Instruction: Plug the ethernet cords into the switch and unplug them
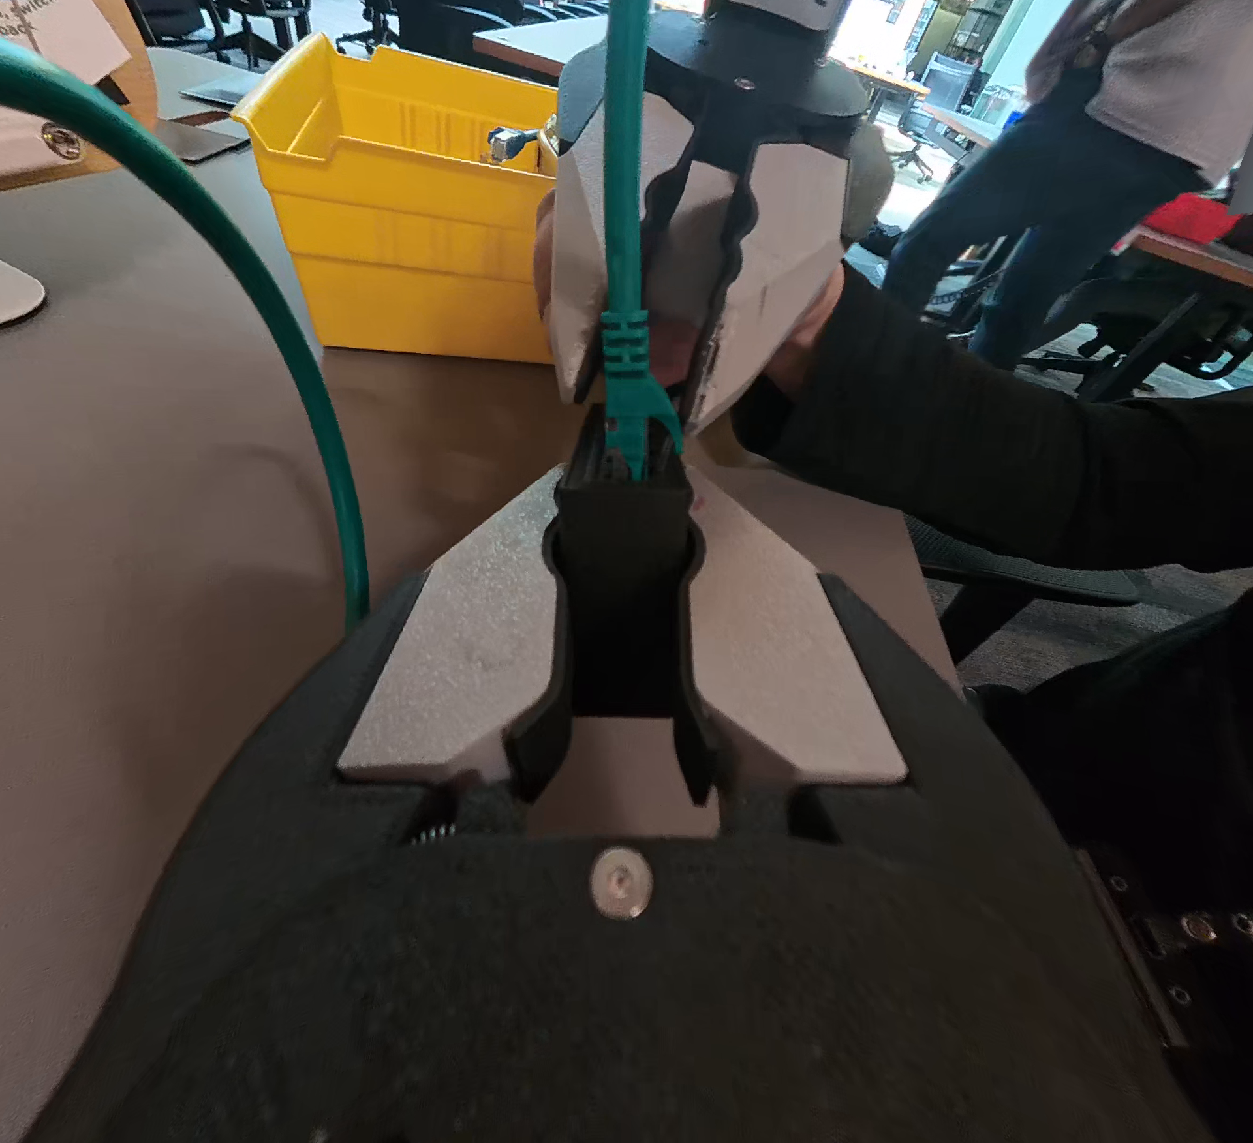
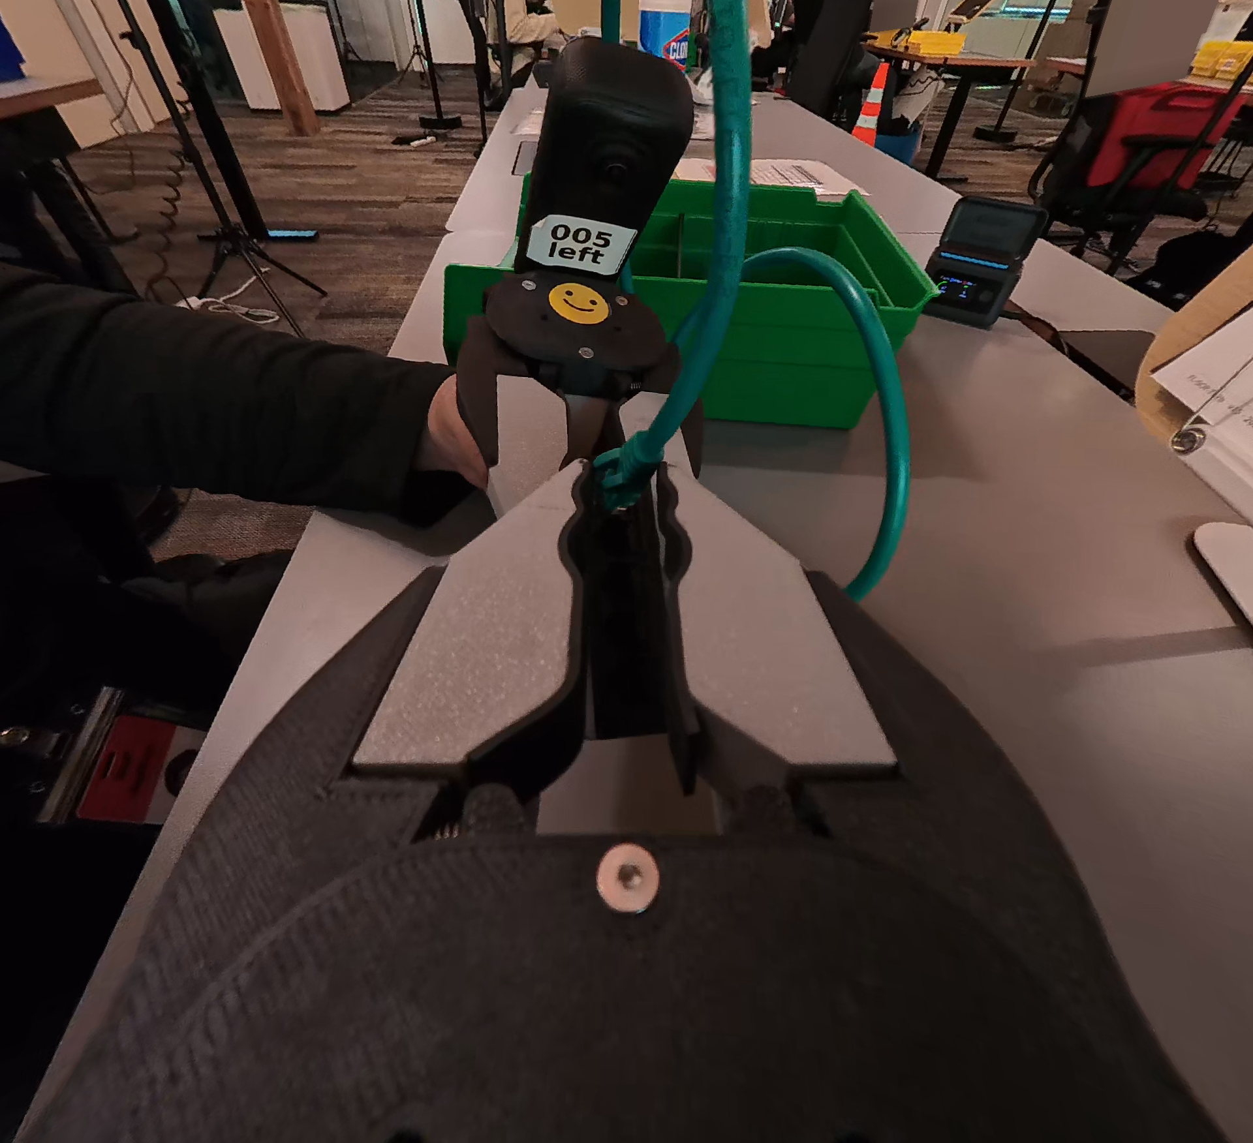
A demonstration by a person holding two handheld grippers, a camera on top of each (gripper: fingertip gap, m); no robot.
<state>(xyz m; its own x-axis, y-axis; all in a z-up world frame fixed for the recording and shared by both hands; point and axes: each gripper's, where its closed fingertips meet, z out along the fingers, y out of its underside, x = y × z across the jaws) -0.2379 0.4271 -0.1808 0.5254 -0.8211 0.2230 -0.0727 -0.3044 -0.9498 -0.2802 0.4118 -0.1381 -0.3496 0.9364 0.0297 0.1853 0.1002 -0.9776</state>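
Between the left jaws: a black box-shaped network switch [image 1: 624, 602] sits lengthwise, its sides against both inner pads
Left gripper [image 1: 624, 487]: jaws drawn in to the width of the switch and clamped on it, with the switch's port end poking out just past the fingertips
Ahead of the left fingertips: a teal ethernet cord [image 1: 624, 161] comes straight down, and its ribbed teal plug [image 1: 627, 365] is seated in the port end of the switch
Cord slack: from the plug the cord rises out of the top of the picture; another stretch arcs down left of the left jaws and passes behind the gripper body
Right gripper [image 2: 620, 473]: faces the left one tip to tip, jaws narrow, with the teal plug right at its fingertips; whether the pads actually pinch the plug or only flank it cannot be told
Inside the right jaws: a dark shape fills the narrow gap behind the tips; what it is cannot be told
Beyond the left jaws: a yellow plastic bin [image 1: 407, 270] stands on the grey-brown table [image 1: 169, 432], with a blue-booted cord end [image 1: 505, 144] inside it
Beyond the right jaws: a green plastic bin [image 2: 780, 351] stands behind the left gripper; a small dark device with a lit screen [image 2: 976, 270] sits to its right
Left of the right jaws: a hand [image 2: 451, 432] in a black sleeve grips the left gripper's body
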